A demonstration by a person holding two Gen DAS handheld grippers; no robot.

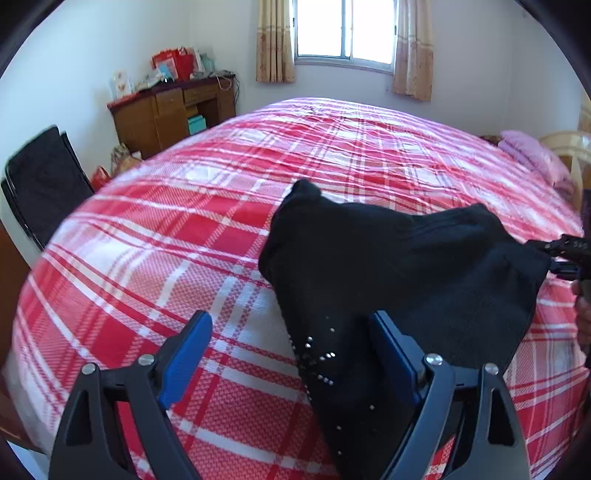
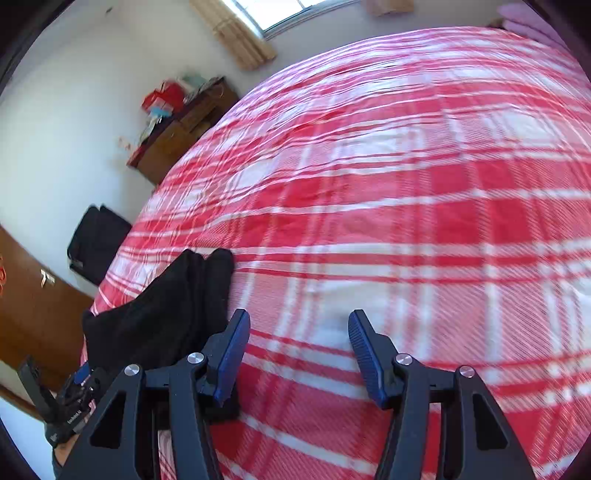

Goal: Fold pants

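The black pants (image 1: 399, 273) lie bunched on the red plaid bedspread (image 1: 177, 236), with small silver studs near the close end. My left gripper (image 1: 291, 328) is open just above them; its right finger (image 1: 388, 343) is over the cloth, its left finger over bare bedspread. In the right wrist view the pants (image 2: 162, 317) lie at the lower left. My right gripper (image 2: 297, 332) is open and empty over the bedspread (image 2: 406, 184), its left finger (image 2: 232, 347) at the cloth's edge. The right gripper also shows in the left wrist view (image 1: 565, 254) by the pants' right corner.
A wooden desk (image 1: 173, 110) with red bags stands in the far left corner. A black chair (image 1: 44, 181) stands by the bed's left side. A pink pillow (image 1: 535, 155) lies at the far right. A curtained window (image 1: 343, 29) is behind the bed.
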